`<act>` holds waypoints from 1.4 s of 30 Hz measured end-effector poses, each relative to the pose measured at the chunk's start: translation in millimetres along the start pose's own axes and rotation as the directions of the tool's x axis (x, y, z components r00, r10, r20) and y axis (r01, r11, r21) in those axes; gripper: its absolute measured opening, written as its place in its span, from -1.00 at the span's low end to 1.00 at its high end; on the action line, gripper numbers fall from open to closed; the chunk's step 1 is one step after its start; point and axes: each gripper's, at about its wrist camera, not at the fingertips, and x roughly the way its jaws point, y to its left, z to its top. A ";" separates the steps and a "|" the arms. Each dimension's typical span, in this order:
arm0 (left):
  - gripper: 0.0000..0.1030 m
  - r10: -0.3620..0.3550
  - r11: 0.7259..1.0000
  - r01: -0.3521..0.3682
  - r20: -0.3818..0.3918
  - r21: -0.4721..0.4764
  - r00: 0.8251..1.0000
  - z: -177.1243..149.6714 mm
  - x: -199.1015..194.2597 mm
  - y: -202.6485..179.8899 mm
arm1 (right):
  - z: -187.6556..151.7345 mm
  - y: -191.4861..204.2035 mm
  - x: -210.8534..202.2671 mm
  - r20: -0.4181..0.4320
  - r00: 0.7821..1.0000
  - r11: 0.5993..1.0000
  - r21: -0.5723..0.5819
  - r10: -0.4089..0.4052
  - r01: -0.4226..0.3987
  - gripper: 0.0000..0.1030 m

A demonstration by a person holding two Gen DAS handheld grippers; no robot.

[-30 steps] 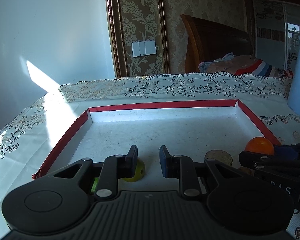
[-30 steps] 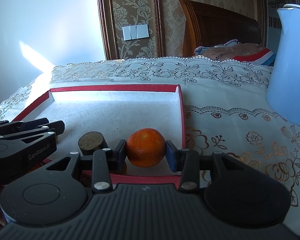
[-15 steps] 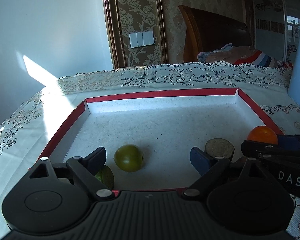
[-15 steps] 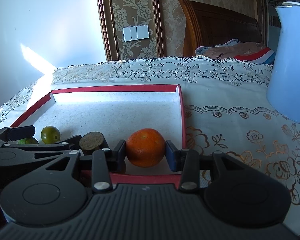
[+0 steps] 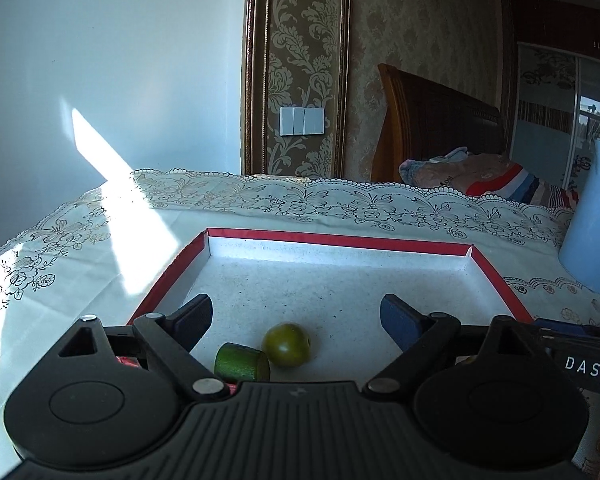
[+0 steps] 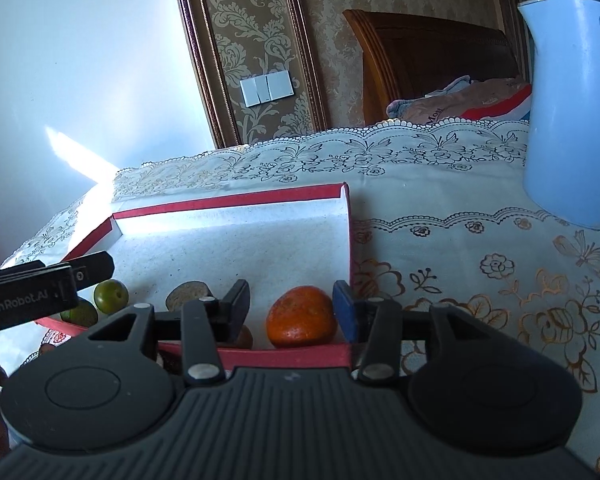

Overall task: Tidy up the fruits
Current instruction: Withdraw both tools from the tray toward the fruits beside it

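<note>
Right gripper jaws opening around round orange tangerine; left gripper wide, empty.
Tangerine sits between right pads, long axis across the jaws, in the shallow red-rimmed white tray; round green fruit just ahead of left gripper.

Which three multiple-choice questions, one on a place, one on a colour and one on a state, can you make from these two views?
1. Where does the orange lie?
A. in the tray, near its right wall
B. on the tablecloth
C. on the bed
2. What colour is the tray's rim?
A. blue
B. red
C. green
3. How do the left gripper's fingers stand?
A. shut on the orange
B. shut together
C. wide apart, holding nothing
Answers: 1 A, it sits on the white floor beside that wall; 2 B, a red band runs around it; 3 C, a wide gap shows between them.
</note>
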 end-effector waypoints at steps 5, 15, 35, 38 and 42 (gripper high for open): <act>0.78 0.003 1.000 -0.002 0.057 -0.013 0.998 -7.0 -37.1 29.7 | 0.3 -12.7 -21.2 0.047 0.999 0.998 0.064 0.018 -0.021 -0.15; 0.78 0.017 0.999 -0.017 0.012 -0.039 1.000 -44.1 -76.4 78.6 | -36.5 -2.9 -65.1 -0.015 0.993 0.992 -0.049 0.114 -0.115 -0.15; 0.50 -0.116 0.989 0.120 -0.051 0.088 0.992 -81.1 -88.8 24.8 | -43.6 41.3 -30.5 -0.204 0.975 0.962 -0.236 0.091 -0.139 -0.25; 0.50 -0.119 0.988 0.124 -0.055 0.092 0.991 -78.9 -87.4 21.2 | -43.8 41.2 -28.4 -0.206 0.975 0.964 -0.231 0.087 -0.135 -0.40; 0.50 -0.127 0.985 0.134 -0.071 0.112 0.989 -74.9 -83.6 9.5 | -43.9 39.2 -28.7 -0.199 0.976 0.967 -0.221 0.086 -0.130 -0.43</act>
